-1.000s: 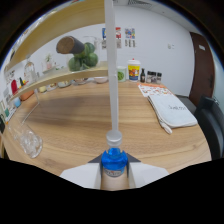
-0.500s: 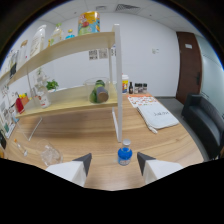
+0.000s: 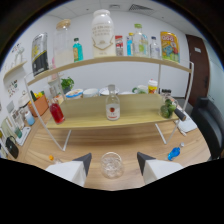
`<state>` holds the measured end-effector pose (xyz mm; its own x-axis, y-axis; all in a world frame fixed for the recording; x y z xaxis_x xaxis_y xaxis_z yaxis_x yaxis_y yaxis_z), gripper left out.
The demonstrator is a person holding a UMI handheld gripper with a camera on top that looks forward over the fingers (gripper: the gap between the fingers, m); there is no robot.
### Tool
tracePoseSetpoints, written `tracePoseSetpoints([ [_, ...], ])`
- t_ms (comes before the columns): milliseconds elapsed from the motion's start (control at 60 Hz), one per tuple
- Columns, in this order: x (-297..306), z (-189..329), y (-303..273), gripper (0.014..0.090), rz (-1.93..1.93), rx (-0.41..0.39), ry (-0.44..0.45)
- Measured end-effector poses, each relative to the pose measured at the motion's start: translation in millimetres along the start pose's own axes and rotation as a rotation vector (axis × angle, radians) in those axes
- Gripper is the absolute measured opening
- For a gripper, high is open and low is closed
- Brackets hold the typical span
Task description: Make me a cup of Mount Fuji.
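While my jaws stand spread apart above the wooden surface (image 3: 125, 142), a clear glass cup (image 3: 111, 165) sits upright between them, with a gap at either side and its base on the surface; neither of my fingers (image 3: 82, 162) presses on it. My gripper (image 3: 112, 162) therefore holds nothing.

Off to the right of my jaws, lying on the surface, is a small blue bottle (image 3: 173, 152), well apart from the cup. To the left, close by my left finger, a small orange item (image 3: 51, 157) rests on the surface; I cannot tell what it is.

Beyond my jaws stands a two-tier shelf (image 3: 120, 61) on white legs. On its lower tier, straight ahead of me, is a clear carafe (image 3: 113, 103) with a red label, upright. Further left on the same tier is a bottle of red liquid (image 3: 56, 110), upright, and beyond it a small green plant (image 3: 66, 83). At the right end of that tier is a green object (image 3: 168, 107), detail not legible. Behind the carafe a row of bowls (image 3: 91, 92) runs along the back.

On the upper tier, a large white jug (image 3: 103, 33) stands directly ahead, flanked by a blue-green bottle (image 3: 77, 50) on the left and several smaller bottles and a yellow packet (image 3: 170, 46) on the right.
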<state>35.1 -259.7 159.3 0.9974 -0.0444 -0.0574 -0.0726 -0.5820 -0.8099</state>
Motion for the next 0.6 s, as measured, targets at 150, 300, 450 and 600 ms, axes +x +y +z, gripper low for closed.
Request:
tracePoseSetpoints([
  [150,-49,-38,-65,0.085,0.025,0.062,-0.026],
  [300,-85,-69,-146,0.0854,0.04,0.177,-0.058],
  [450,-110,-70,-215,0.0846,0.02,0.295,-0.07],
  [600,-119,-40,-251,0.0804,0.01,0.35,-0.056],
])
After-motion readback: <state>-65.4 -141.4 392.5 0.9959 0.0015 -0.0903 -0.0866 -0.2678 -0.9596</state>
